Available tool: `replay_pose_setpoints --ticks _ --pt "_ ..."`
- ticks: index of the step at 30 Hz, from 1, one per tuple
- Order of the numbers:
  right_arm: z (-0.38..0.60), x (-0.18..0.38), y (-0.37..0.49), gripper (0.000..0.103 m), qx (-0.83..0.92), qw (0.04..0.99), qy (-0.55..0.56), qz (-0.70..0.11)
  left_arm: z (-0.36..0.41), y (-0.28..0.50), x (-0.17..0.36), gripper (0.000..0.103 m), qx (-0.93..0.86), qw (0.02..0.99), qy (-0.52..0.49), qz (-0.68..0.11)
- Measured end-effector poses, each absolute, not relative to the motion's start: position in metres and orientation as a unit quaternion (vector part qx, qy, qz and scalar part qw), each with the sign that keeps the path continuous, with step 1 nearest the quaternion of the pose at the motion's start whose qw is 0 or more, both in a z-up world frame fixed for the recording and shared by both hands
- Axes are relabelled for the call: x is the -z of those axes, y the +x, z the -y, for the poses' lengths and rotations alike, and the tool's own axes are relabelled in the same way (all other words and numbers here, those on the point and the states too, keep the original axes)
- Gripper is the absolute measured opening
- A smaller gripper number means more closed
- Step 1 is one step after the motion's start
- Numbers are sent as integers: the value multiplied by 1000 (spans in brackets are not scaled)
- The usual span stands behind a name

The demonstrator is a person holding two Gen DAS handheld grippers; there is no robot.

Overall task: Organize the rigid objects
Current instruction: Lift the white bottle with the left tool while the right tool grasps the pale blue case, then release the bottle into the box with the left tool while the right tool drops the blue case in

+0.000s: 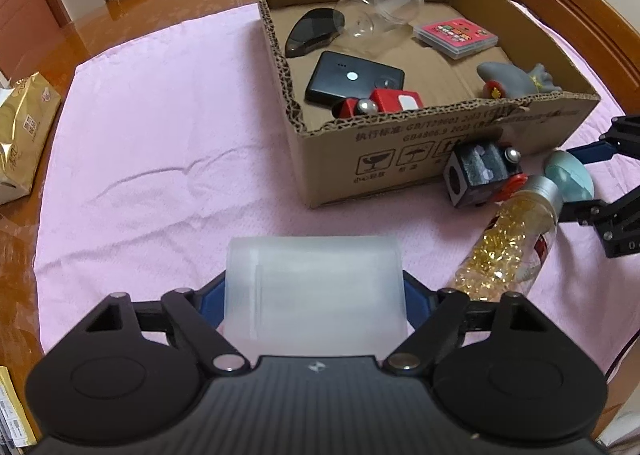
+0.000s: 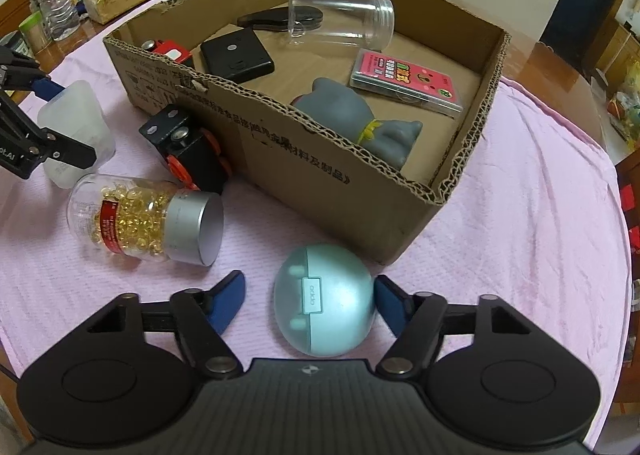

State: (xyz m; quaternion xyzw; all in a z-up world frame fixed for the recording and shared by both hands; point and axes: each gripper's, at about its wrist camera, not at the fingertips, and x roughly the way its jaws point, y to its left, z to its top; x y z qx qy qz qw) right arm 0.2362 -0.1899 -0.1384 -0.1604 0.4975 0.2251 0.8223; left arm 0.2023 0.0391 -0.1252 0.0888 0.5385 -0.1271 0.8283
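Two grippers: left [image 1: 316, 295] pinches the light, stiff frosted tub [image 1: 314, 291] across its sides; right [image 2: 308, 305], half-open, straddles the smooth, slippery pod [image 2: 324, 303], one pad touching.

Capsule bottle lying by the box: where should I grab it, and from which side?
Grip the clear body of the capsule bottle, not the silver cap, probably coming from above with the fingers across its width. It lies on its side on the pink cloth, its long flanks clear. The black toy and box crowd the cap end.
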Motion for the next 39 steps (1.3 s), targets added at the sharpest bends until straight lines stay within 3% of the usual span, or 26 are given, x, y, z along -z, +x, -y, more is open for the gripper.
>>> replay_pose_setpoints --ticks 3,15,25,35,39 --pt "189 135 237 58 -221 822 -159 -501 -38 201 123 82 131 828 90 -538" --pt "188 116 226 58 -228 817 -182 -498 -23 192 78 82 158 830 116 -522" --pt "188 65 217 58 -259 821 -198 -468 17 210 26 82 216 858 113 -453" --pt "191 21 238 58 -259 838 -213 -430 56 260 35 83 220 874 106 -420" --pt "189 18 250 58 -260 842 -216 -420 56 272 51 92 189 886 76 -416"
